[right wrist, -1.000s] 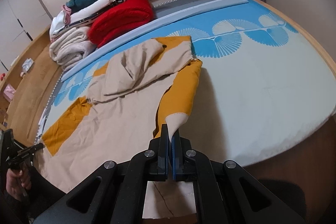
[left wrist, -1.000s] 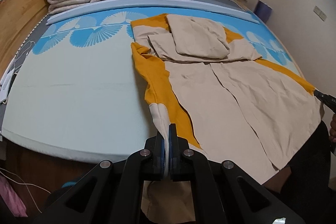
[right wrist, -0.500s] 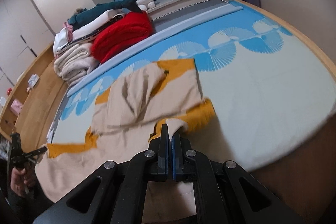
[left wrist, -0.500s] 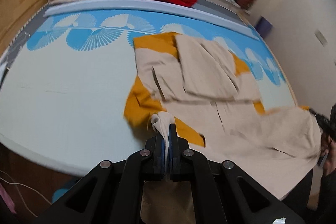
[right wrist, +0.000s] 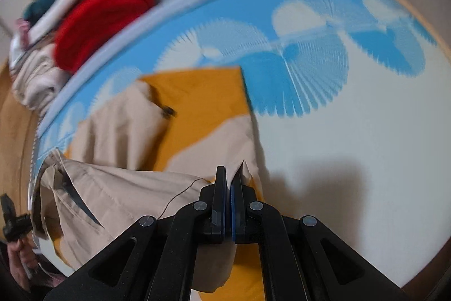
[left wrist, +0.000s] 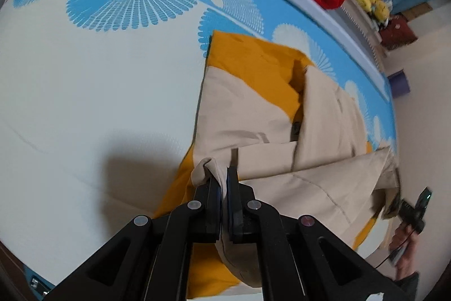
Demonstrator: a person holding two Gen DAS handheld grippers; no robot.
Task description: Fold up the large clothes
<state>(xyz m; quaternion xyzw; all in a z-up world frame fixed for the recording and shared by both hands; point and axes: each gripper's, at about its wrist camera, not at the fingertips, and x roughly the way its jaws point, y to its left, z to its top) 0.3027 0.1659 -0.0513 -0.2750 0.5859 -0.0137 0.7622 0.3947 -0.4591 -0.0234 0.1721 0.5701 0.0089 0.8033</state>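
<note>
While the bed [left wrist: 84, 109] fills nearly everything in both views, with its pale cover and a band of blue fan prints along the far side, the thing to watch is the big beige and mustard garment [left wrist: 253, 114] lying on it. It sits toward the right of the bed in the left wrist view and toward the left in the right wrist view, with its near hem lifted up and doubled toward the far end, so a long beige fold runs across between the two grippers.

Far off at the head of the bed there's a folded red blanket [right wrist: 104, 16] next to a stack of cream bedding [right wrist: 36, 75], and some yellow plush toys [left wrist: 372, 2] on a ledge beyond that.

Left hand-held gripper [left wrist: 224, 182]: jaws just starting to ease apart, barely a sliver, with a bunched beige corner of the garment still pinched between the pads. It points steeply down at the bed.

Right hand-held gripper [right wrist: 229, 182]: jaws clamped tight on the other hem corner, beige cloth poking out past the tips, also angled steeply down. The right wrist view is pretty smeared, so fine detail is lost.

Each view catches the other gripper's handle and the person's hand at its edge.
</note>
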